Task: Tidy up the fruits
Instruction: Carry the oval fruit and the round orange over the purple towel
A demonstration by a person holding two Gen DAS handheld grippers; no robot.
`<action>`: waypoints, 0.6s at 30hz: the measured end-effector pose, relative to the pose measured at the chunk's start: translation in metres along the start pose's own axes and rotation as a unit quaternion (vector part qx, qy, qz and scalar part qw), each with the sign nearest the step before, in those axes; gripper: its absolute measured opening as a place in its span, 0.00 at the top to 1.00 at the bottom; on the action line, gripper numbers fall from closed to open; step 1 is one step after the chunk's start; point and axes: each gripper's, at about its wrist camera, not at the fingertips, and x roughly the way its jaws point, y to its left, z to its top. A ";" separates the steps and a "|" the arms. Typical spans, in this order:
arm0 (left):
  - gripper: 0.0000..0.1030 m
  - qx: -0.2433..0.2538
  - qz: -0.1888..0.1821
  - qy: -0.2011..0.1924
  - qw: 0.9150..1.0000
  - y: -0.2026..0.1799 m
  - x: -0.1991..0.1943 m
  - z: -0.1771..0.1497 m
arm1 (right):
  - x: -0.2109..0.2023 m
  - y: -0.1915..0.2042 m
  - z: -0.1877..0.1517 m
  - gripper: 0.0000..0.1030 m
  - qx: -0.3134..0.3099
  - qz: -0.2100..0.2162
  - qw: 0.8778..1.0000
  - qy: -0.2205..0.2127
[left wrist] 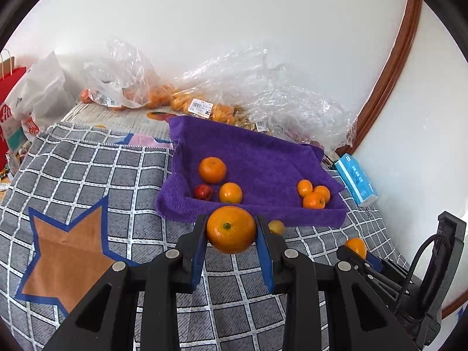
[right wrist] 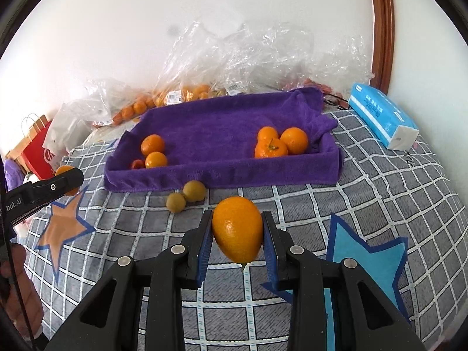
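Left wrist view: left claw (left wrist: 231,229) is clamping a round mandarin (left wrist: 231,229) just short of the purple towel-lined tray (left wrist: 263,158), likely bound for the group of two mandarins (left wrist: 212,170) and a small red fruit (left wrist: 203,192) at its left end. Right claw (right wrist: 237,231) is gripping an oval orange citrus (right wrist: 237,229) sideways; three small oranges (right wrist: 280,142) are sitting at the tray's right end. Two green-yellow fruits (right wrist: 187,195) are lying on the checked blanket (right wrist: 380,199).

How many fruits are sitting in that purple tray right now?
6: two oranges and a small red fruit at the purple tray's left end, three oranges at its right. Others may be hidden.
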 end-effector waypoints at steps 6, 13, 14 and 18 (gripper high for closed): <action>0.71 -0.003 -0.002 0.002 1.000 -0.001 -0.008 0.010 | -0.007 0.003 0.015 0.69 0.001 -0.005 1.000 -0.008; 0.71 -0.005 -0.005 -0.009 1.000 -0.001 -0.016 0.019 | -0.010 0.007 0.032 0.69 -0.002 -0.009 1.000 -0.016; 0.71 -0.005 -0.006 -0.010 1.000 -0.001 -0.016 0.021 | -0.011 0.008 0.034 0.69 -0.004 -0.011 1.000 -0.017; 0.71 -0.006 -0.008 -0.012 1.000 -0.001 -0.018 0.028 | -0.013 0.011 0.041 0.69 -0.005 -0.007 1.000 -0.021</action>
